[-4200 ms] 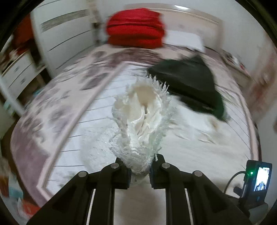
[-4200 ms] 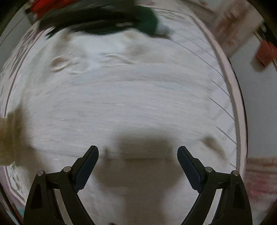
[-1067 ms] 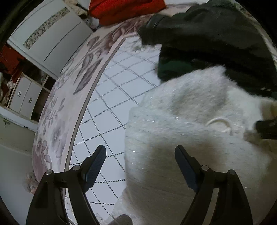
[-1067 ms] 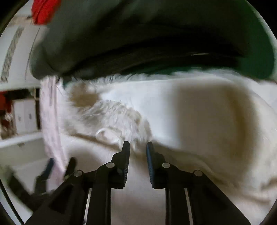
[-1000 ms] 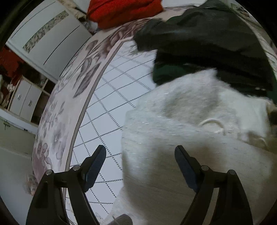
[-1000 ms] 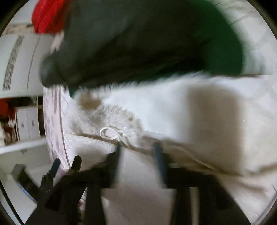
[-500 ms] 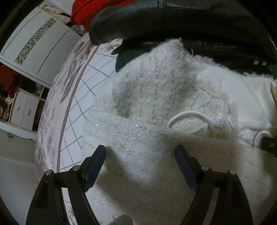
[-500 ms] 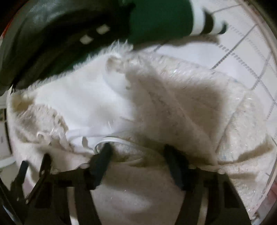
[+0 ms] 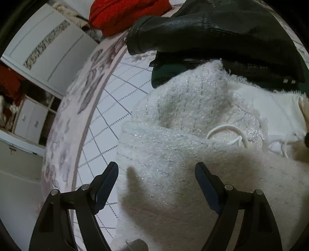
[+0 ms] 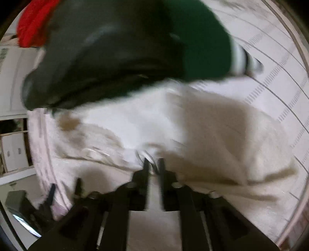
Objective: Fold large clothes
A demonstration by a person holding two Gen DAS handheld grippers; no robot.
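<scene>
The white fuzzy garment (image 9: 193, 146) lies bunched on the bed (image 9: 108, 115), filling the centre and lower right of the left wrist view, with its far edge touching or tucked under a black jacket (image 9: 222, 34) at the top of the frame; a red bundle (image 9: 123, 11) sits beyond, upper left. The left gripper (image 9: 156, 185) hovers over the near fold with its jaws spread wide and nothing between them. The right gripper (image 10: 153, 168), seen in a blurred frame, has its jaws nearly together on what appears to be the neckline area near a white hanging loop (image 9: 227, 133); whether fabric is firmly pinched cannot be confirmed. The knit looks soft, light and lofty, with loose fringe along the edges, so it will likely drape, stretch and sag rather than hold a crease. A hold on a doubled hem or on the neckline seam should be more secure than on fringe or on the thin loop, which may slip or snag.
</scene>
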